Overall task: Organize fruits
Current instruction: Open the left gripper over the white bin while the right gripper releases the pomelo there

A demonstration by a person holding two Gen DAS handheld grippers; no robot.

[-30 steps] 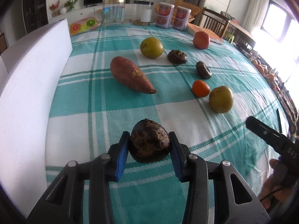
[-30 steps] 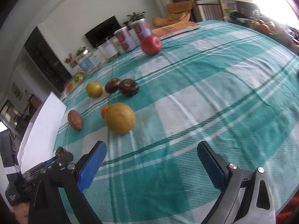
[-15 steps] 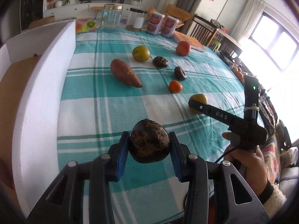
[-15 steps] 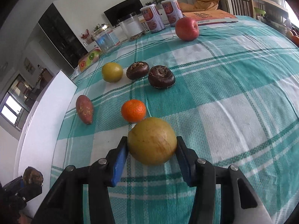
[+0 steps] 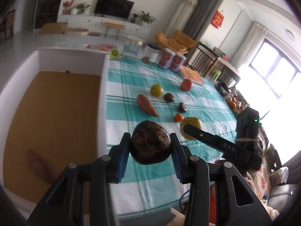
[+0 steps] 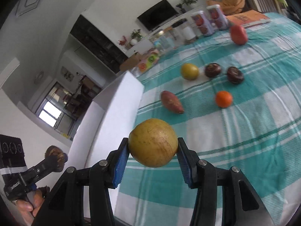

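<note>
Left tongs (image 5: 150, 148) clamp a rough dark corm (image 5: 150, 144); right tongs (image 6: 153, 151) a smooth yellow fruit (image 6: 153, 145).

White box wall (image 5: 103, 86) flanks cloth (image 5: 120, 113) (left edge); cardboard floor (image 5: 54, 116) inside mostly open.

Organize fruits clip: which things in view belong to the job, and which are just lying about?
Job: dark brown fruit in left gripper; yellow fruit in right gripper; white box; on the tablecloth, sweet potato, small orange, red fruit.

Lying about: two cans, glass jar, orange book.
</note>
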